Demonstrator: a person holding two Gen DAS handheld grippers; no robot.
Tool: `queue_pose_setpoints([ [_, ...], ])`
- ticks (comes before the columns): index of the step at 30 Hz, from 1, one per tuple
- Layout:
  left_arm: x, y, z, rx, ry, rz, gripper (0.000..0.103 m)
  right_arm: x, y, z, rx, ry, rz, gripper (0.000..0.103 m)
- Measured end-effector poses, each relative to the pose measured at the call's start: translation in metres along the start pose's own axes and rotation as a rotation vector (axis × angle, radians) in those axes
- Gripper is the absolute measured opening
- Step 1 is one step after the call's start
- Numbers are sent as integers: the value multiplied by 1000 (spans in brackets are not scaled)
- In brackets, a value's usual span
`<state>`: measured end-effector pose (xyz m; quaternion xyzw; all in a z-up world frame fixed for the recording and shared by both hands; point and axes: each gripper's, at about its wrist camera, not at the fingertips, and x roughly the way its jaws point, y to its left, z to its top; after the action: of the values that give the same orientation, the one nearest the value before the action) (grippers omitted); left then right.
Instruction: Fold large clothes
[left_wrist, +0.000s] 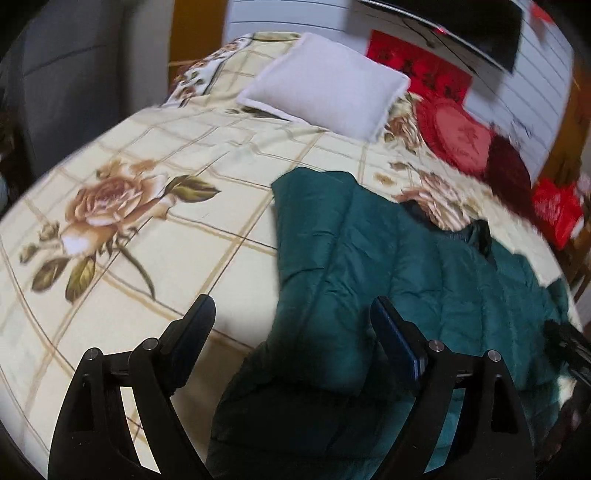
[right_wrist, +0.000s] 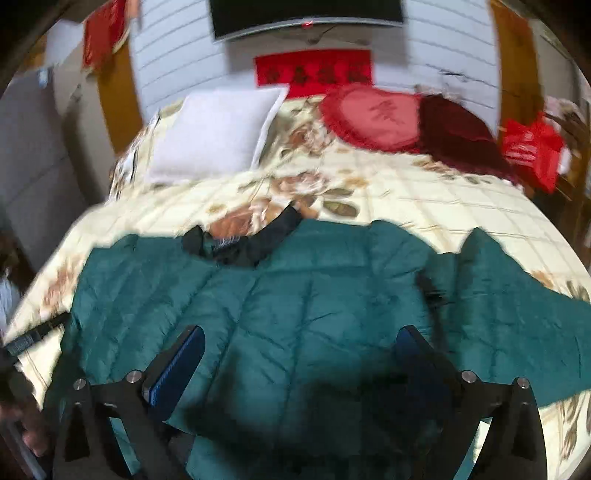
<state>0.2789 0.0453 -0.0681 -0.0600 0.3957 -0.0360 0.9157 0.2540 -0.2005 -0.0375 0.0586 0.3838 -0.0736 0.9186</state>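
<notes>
Teal quilted jacket (right_wrist: 314, 306): lies spread flat across the near half of a bed, dark collar (right_wrist: 255, 240) at its far edge. Bedspread (left_wrist: 155, 236): cream, rose print, grid lines. White pillow (right_wrist: 218, 136): far left. Red heart cushion (right_wrist: 373, 118): far right, beside a maroon cushion (right_wrist: 461, 129). Left gripper (left_wrist: 291, 317): jaws spread wide, empty, above the jacket's left edge. Right gripper (right_wrist: 301, 343): jaws apart, empty, over the jacket's middle.

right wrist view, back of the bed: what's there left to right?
White pillow → red heart-shaped cushion → dark maroon cushion → red bag at the bed's right edge.
</notes>
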Motion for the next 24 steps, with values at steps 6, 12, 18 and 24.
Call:
queue_pose_setpoints([
  [6, 25, -4, -6, 27, 118, -19, 87, 16, -23, -8, 93, 103, -10, 103],
  [12, 2, -1, 0, -3, 38, -8, 86, -39, 3, 2, 47, -39, 53, 103],
  [18, 2, -32, -11, 151, 81, -40, 86, 2, 40, -29, -107, 159, 102, 103],
  [24, -9, -37, -16, 162, 66, -28, 86, -21, 24, -23, -33, 115, 83, 103],
])
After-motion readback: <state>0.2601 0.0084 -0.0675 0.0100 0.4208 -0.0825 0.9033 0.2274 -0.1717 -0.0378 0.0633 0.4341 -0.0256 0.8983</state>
